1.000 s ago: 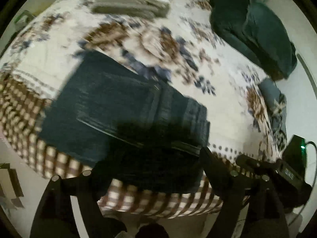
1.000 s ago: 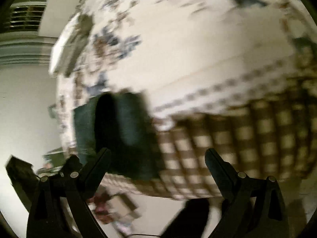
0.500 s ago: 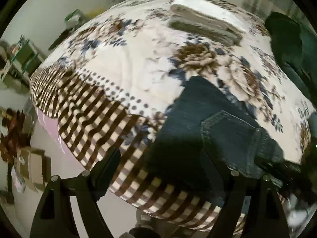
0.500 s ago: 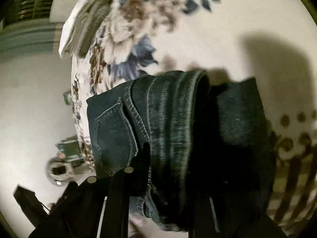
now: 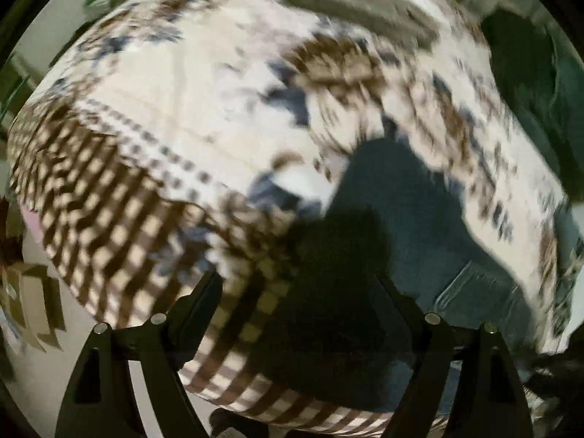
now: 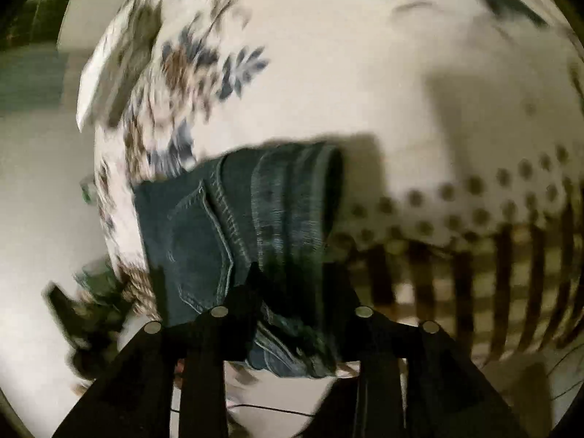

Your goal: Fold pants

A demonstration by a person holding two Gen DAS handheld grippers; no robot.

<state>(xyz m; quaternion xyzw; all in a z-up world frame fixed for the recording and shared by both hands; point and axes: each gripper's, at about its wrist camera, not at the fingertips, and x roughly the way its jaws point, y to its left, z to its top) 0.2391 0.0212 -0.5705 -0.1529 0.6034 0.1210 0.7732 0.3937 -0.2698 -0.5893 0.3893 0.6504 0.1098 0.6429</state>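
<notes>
Folded jeans (image 6: 233, 233) near bed (image 5: 204, 116) front edge, pinched in right gripper (image 6: 292, 284) to hold layers together; left gripper (image 5: 295, 292) spread apart, empty, hovering beside.

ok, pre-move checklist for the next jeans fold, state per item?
1. Jeans folded into a compact stack on the bedspread: ok, back pocket facing up.
2. Right hand-held gripper on the jeans: ok, its fingers sit close together over the near edge of the denim.
3. Left hand-held gripper free: ok, fingers spread with nothing between them.
4. Stack fully on the bed: not ok, its near edge hangs past the checked border.
5. Layers lined up: cannot tell, shadow and motion blur hide the edges.
6. Folded towels away from the jeans: ok, they lie at the far side.
</notes>
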